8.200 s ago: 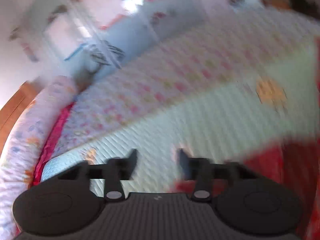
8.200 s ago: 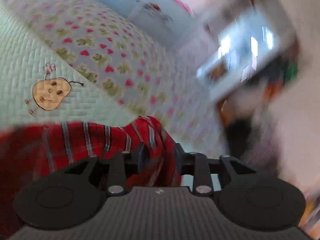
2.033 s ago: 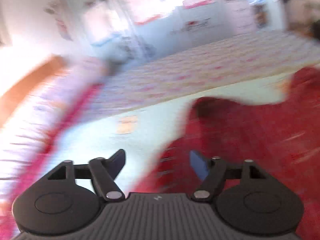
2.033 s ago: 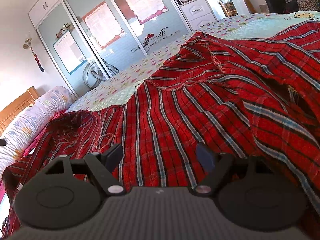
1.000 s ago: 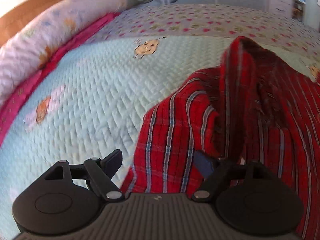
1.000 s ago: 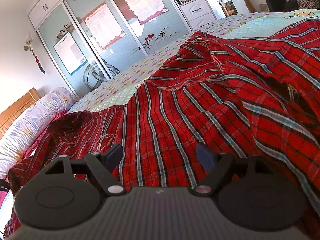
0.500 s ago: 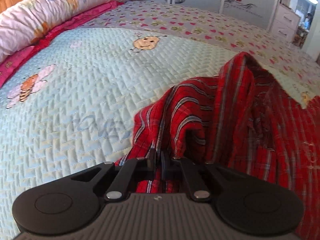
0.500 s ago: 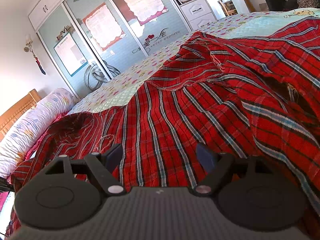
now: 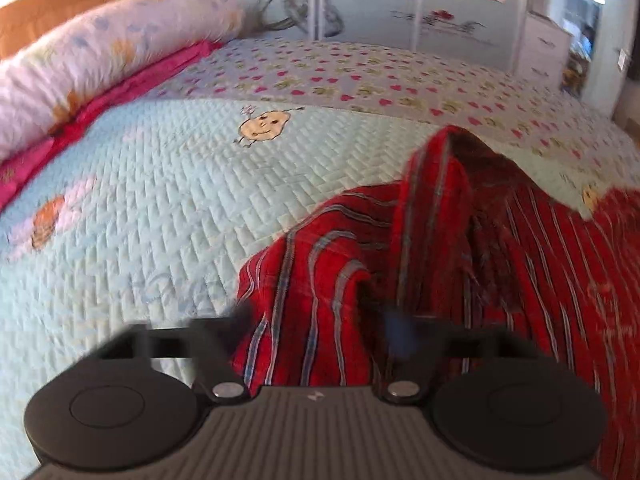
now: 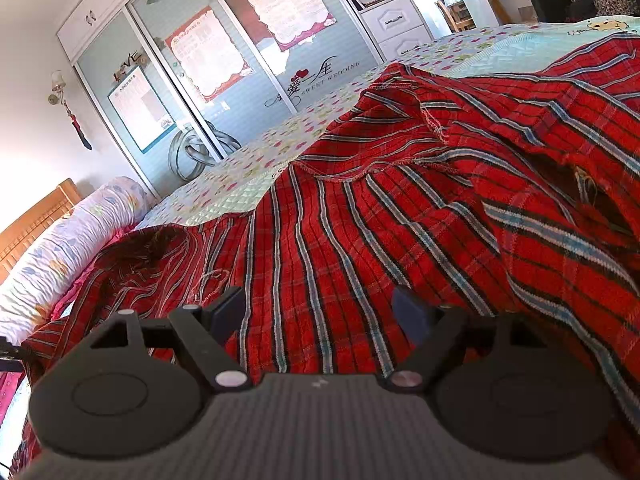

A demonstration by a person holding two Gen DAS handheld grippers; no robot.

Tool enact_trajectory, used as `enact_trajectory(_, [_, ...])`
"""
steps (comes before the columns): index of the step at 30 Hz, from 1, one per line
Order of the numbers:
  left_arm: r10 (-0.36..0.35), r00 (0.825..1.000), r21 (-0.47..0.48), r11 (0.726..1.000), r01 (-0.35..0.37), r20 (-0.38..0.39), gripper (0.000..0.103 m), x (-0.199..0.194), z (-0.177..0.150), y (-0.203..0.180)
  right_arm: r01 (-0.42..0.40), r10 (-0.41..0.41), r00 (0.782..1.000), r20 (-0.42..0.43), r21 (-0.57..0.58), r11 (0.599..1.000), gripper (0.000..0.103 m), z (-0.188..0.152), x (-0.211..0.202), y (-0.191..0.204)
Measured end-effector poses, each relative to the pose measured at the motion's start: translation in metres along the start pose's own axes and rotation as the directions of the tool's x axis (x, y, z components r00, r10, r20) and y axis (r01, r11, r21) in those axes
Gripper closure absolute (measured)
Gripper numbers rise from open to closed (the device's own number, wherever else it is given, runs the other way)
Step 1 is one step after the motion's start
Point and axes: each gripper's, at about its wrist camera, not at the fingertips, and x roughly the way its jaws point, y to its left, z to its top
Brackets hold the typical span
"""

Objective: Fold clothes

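On the quilt (image 9: 160,208) by its pillow-side edge, left gripper (image 9: 318,328) jaws just opening around the plaid garment (image 9: 440,240) corner (right gripper (image 10: 320,312) also apart): the raised fold may slump.

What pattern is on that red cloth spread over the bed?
The red cloth is plaid, with pale blue and dark stripes crossing; the right wrist view shows it best.

garment (image 10: 360,248): woven cloth, red plaid, coarse weave, frayed stitched hems
bedspread (image 9: 160,208): quilted cloth, matt, herringbone stitching
bolster (image 9: 100,52): soft printed cloth, creased
headboard (image 10: 36,220): wood, slatted
wardrobe doors (image 10: 240,80): frosted glass, smooth, paper sheets stuck on
right gripper (image 10: 320,312): matt black plastic, ribbed body, shiny metal pivot pins
drawer unit (image 10: 396,28): white, smooth painted finish
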Motion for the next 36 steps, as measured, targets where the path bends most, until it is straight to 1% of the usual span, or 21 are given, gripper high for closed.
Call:
enact_trajectory(1, [0.019,0.999,-0.01,1.0,-0.019,-0.042,0.097,0.01,0.0,0.003,0.0,0.0,1.0,0.0,0.0,1.0,0.022,0.0,0.0,0.0])
enact_trajectory(2, [0.037,0.996,-0.017,0.999,-0.039,-0.079,0.097,0.02,0.0,0.007,0.0,0.0,1.0,0.0,0.0,1.0,0.022,0.0,0.0,0.0])
enact_trajectory(4, [0.087,0.993,0.036,0.996,-0.084,-0.077,0.097,0.029,0.0,0.007,0.001,-0.001,1.0,0.0,0.0,1.0,0.022,0.0,0.0,0.0])
enact_trajectory(5, [0.134,0.989,0.074,0.989,-0.13,-0.057,0.097,0.028,0.002,0.005,0.0,0.0,1.0,0.0,0.0,1.0,0.022,0.0,0.0,0.0])
enact_trajectory(7, [0.215,0.977,0.098,0.972,-0.215,0.014,0.098,0.018,0.018,0.007,0.0,0.0,1.0,0.001,-0.001,1.0,0.022,0.0,0.0,0.0])
enact_trajectory(10, [0.304,0.946,0.112,0.942,-0.316,0.113,0.098,0.004,0.052,0.013,0.0,0.0,1.0,0.001,-0.001,1.0,0.022,0.0,0.0,0.0])
enact_trajectory(12, [0.29,0.95,0.121,0.945,-0.304,0.118,0.097,0.003,0.075,0.016,0.0,0.0,1.0,0.001,0.0,1.0,0.022,0.0,0.0,-0.001])
enact_trajectory(15, [0.296,0.948,0.209,0.926,-0.315,0.117,0.097,0.009,0.092,0.001,0.0,0.0,1.0,0.001,0.0,1.0,0.022,0.001,0.0,-0.001])
enact_trajectory(16, [0.303,0.948,0.248,0.915,-0.319,0.101,0.097,0.014,0.092,-0.005,0.0,0.0,1.0,0.001,0.0,1.0,0.022,0.001,0.0,-0.001])
enact_trajectory(17, [0.315,0.946,0.283,0.903,-0.324,0.08,0.095,0.022,0.088,-0.008,-0.001,0.001,1.0,0.002,0.0,1.0,0.022,0.001,0.0,-0.001])
enact_trajectory(18, [0.339,0.939,0.31,0.888,-0.34,0.058,0.092,0.03,0.083,-0.01,-0.001,0.001,1.0,0.002,0.001,1.0,0.022,0.001,0.0,-0.001])
enact_trajectory(19, [0.355,0.935,0.327,0.881,-0.342,0.022,0.091,0.038,0.078,-0.009,-0.001,0.001,1.0,0.002,0.001,1.0,0.022,0.001,0.0,-0.001])
enact_trajectory(22, [0.36,0.93,0.287,0.901,-0.326,-0.072,0.083,0.048,0.062,0.01,-0.003,0.003,1.0,0.004,0.004,1.0,0.022,0.001,0.0,-0.002])
enact_trajectory(23, [0.373,0.924,0.255,0.904,-0.343,-0.081,0.073,0.047,0.058,0.019,-0.004,0.004,1.0,0.004,0.004,1.0,0.022,0.001,0.0,-0.002])
enact_trajectory(24, [0.387,0.918,0.221,0.906,-0.361,-0.088,0.058,0.044,0.053,0.028,-0.004,0.004,1.0,0.004,0.005,1.0,0.022,0.001,0.0,-0.002])
enact_trajectory(25, [0.399,0.913,0.176,0.907,-0.382,-0.078,0.052,0.038,0.049,0.038,-0.004,0.004,1.0,0.004,0.005,1.0,0.022,0.001,0.0,-0.002])
enact_trajectory(27, [0.392,0.918,0.082,0.918,-0.388,-0.051,0.051,0.021,0.04,0.056,-0.003,0.003,1.0,0.003,0.004,1.0,0.022,0.001,0.001,-0.003])
enact_trajectory(29, [0.363,0.931,-0.012,0.931,-0.364,-0.041,0.047,0.003,0.032,0.069,-0.002,0.002,1.0,0.003,0.003,1.0,0.022,0.001,0.0,-0.002])
enact_trajectory(32, [0.314,0.95,-0.062,0.948,-0.314,-0.008,0.05,-0.03,0.016,0.064,0.004,-0.004,1.0,0.001,-0.002,1.0,0.022,0.001,0.0,-0.001])
enact_trajectory(34, [0.265,0.962,0.024,0.963,-0.267,0.059,0.05,-0.054,-0.001,0.034,0.015,-0.015,1.0,-0.007,-0.016,1.0,0.022,0.002,0.001,0.002])
enact_trajectory(36, [0.205,0.972,0.155,0.963,-0.221,0.11,0.049,-0.076,-0.025,-0.006,0.026,-0.027,1.0,-0.016,-0.033,0.999,0.02,0.003,0.003,0.005])
